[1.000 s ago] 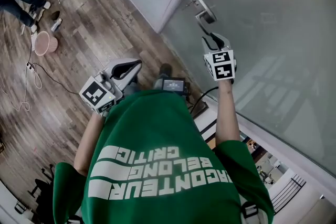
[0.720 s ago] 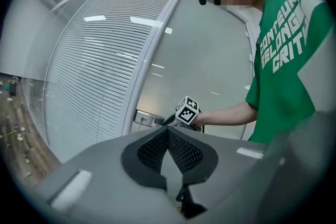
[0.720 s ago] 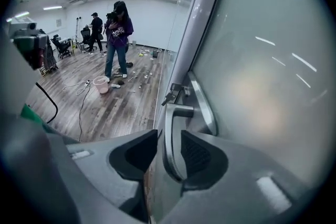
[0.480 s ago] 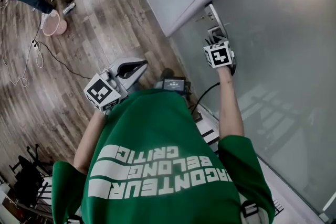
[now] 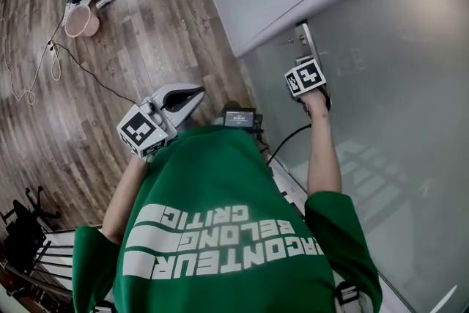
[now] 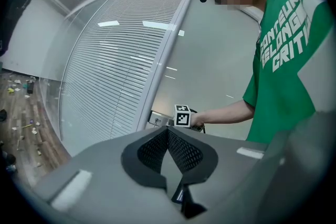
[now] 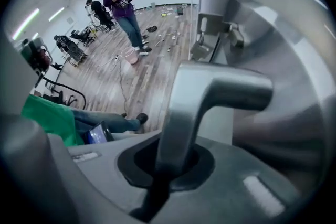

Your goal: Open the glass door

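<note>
Right tongs (image 7: 173, 161) are pinching the door handle (image 7: 210, 93): the jaws have just been closing and are now pressing on the lever's upright shank, which is standing between them, while its horizontal bar is running off toward 3 o'clock in the right gripper view. The handle is showing as smooth brushed metal, rounded at the bend, and its grey mounting plate (image 5: 302, 33) is sitting on the door's edge. In the head view the right tongs (image 5: 309, 73) are lying at 1 o'clock of centre, marker cube facing up, nose pointing down onto the handle. Left tongs (image 6: 168, 132) are pressed together, the two black mesh-textured pads meeting at their tips in a narrow wedge, nothing between them; in the head view they (image 5: 190, 95) are hanging at 10 o'clock of centre, well apart from the door. The glass door (image 5: 396, 84) is filling the head view from 12 round to 5 o'clock: flat, frosted grey, faintly reflecting. At its 11 o'clock side a pale curved panel (image 6: 105, 71) with fine horizontal slats is adjoining it. Floor (image 5: 146, 33) is brown wood plank, streaky grain, running off to 9 o'clock; a round pink basin (image 5: 80, 20) and a thin looping cable (image 5: 44, 70) are lying at 10 o'clock.
</note>
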